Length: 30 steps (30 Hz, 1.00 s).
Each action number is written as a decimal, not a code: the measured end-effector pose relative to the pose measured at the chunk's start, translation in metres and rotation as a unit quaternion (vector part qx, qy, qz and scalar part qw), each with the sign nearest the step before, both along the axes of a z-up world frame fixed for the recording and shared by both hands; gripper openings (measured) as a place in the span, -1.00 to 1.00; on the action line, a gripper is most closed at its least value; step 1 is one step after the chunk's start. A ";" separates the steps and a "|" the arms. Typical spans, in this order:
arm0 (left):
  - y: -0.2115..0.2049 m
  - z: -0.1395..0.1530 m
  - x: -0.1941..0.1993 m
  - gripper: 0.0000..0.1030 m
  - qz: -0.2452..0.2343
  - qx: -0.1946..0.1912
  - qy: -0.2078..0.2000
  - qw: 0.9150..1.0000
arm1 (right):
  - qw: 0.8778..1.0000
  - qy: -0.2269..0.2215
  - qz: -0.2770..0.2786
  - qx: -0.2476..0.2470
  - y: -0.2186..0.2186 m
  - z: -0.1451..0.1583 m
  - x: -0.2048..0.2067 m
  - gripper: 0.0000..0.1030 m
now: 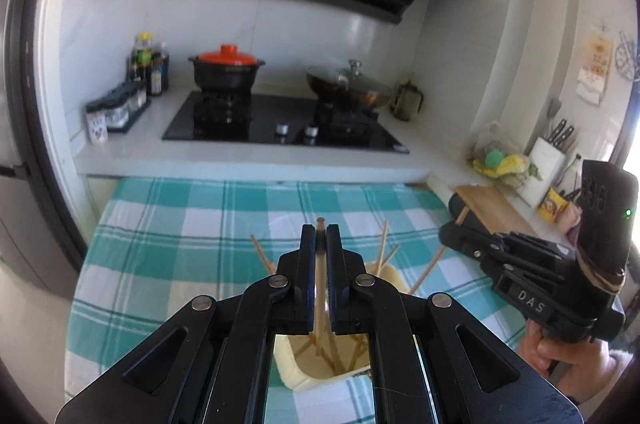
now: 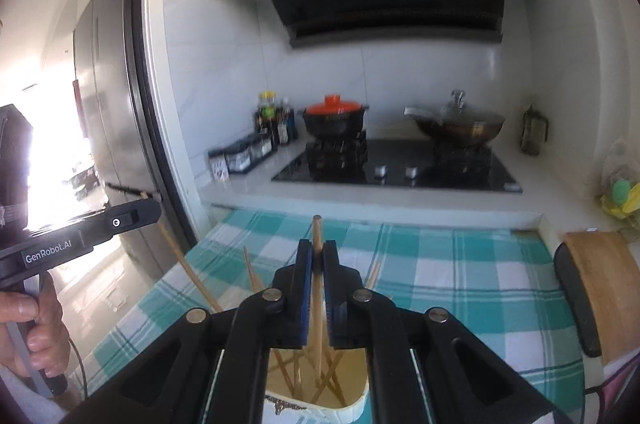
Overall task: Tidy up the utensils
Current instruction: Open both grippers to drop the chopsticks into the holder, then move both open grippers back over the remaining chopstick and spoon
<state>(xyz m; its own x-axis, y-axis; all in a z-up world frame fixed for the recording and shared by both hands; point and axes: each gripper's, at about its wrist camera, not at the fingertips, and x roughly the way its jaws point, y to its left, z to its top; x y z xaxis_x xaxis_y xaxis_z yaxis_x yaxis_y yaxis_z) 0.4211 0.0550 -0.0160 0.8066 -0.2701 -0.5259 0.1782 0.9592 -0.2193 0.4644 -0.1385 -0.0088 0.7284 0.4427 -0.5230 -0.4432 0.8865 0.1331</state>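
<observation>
A kitchen stove point(image 1: 280, 122) stands behind the teal-checked tabletop point(image 1: 192, 224). The left gripper point(image 1: 320, 236) has its jaws clamped on one chopstick point(image 1: 320, 224); the right gripper point(image 2: 318, 252) likewise pinches another chopstick point(image 2: 317, 228), both above the cream holder point(image 2: 352, 412) of chopsticks.

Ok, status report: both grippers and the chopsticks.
Left gripper shut on a chopstick. Right gripper shut on another chopstick. Both above cream holder, more sticks inside. Nothing blocking.
</observation>
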 end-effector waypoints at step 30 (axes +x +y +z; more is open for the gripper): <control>-0.031 -0.211 -0.205 0.60 0.029 0.065 0.204 0.976 | 0.970 0.150 -0.136 -0.135 -0.102 -0.208 -0.226 0.22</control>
<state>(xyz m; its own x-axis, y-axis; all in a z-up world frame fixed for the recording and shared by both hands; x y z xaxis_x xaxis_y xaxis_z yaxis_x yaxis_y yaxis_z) 0.2163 0.0244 -0.2273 0.5350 -0.1398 -0.8332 0.0464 0.9896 -0.1362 0.2381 -0.2402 -0.2166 0.5967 0.0733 -0.7991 -0.1652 0.9857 -0.0330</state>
